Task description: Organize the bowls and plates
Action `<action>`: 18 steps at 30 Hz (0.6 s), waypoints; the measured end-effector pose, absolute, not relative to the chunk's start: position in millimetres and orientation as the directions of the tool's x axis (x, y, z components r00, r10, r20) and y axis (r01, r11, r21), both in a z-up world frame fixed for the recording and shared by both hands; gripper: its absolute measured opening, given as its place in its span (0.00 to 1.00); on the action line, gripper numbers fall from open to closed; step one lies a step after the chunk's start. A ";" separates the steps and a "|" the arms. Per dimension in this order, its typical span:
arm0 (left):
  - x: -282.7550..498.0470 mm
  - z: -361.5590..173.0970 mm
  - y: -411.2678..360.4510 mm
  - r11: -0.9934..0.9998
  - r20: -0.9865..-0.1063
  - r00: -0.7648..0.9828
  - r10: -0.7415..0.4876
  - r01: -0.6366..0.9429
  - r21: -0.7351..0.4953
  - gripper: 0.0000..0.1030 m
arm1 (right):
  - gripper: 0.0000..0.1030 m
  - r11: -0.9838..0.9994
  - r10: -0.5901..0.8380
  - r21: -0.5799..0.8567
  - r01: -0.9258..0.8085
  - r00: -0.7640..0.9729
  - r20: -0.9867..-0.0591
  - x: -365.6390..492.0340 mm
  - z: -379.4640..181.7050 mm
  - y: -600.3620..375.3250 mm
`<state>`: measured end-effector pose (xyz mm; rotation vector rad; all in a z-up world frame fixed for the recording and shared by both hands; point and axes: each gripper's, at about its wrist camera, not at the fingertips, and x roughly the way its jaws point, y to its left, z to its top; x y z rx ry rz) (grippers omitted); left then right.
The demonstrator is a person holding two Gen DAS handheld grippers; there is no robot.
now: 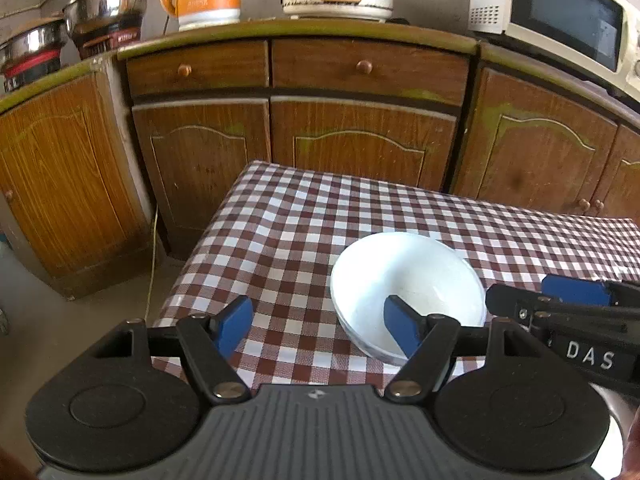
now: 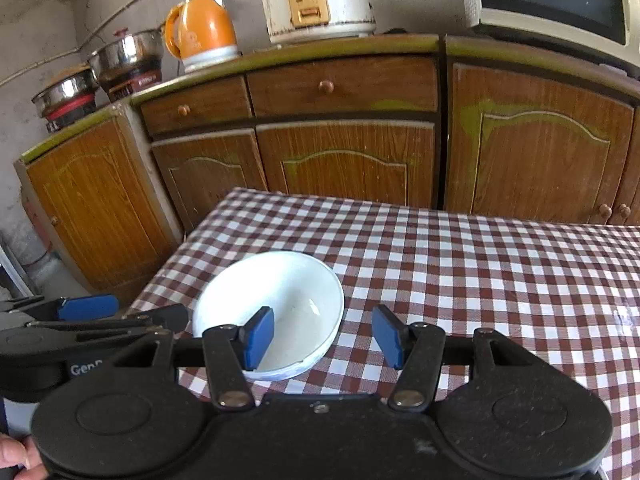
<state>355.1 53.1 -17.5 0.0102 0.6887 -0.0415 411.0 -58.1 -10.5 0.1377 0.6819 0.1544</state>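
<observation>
Bowl (image 1: 408, 280) near rim behind open, empty left claw (image 1: 320, 326) (right claw (image 2: 323, 336) likewise open, empty).

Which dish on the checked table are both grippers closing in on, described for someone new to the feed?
Find the table with the brown-and-white checked cloth in front of the wooden cabinets. Near its front left corner sits a white bowl, upright and empty. It is the only dish showing on the cloth, plain glossy white against the checks.
</observation>
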 end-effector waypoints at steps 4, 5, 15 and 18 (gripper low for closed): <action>368.9 -26.9 50.7 0.999 -0.646 0.763 -0.034 0.041 -0.003 0.72 | 0.65 0.980 0.181 0.176 -0.088 0.753 -0.632 427.6 -21.8 -56.5; 372.9 -30.0 49.3 0.999 -0.649 0.760 -0.035 0.047 0.001 0.72 | 0.65 0.979 0.185 0.183 -0.087 0.751 -0.633 431.6 -24.3 -56.6; 403.5 -53.0 43.6 0.997 -0.672 0.738 -0.057 0.083 0.006 0.52 | 0.65 0.978 0.185 0.200 -0.064 0.713 -0.676 468.2 -53.3 -53.8; 410.2 -61.0 43.4 0.997 -0.679 0.732 -0.054 0.082 0.010 0.47 | 0.64 0.975 0.199 0.213 -0.069 0.704 -0.682 477.0 -59.5 -52.6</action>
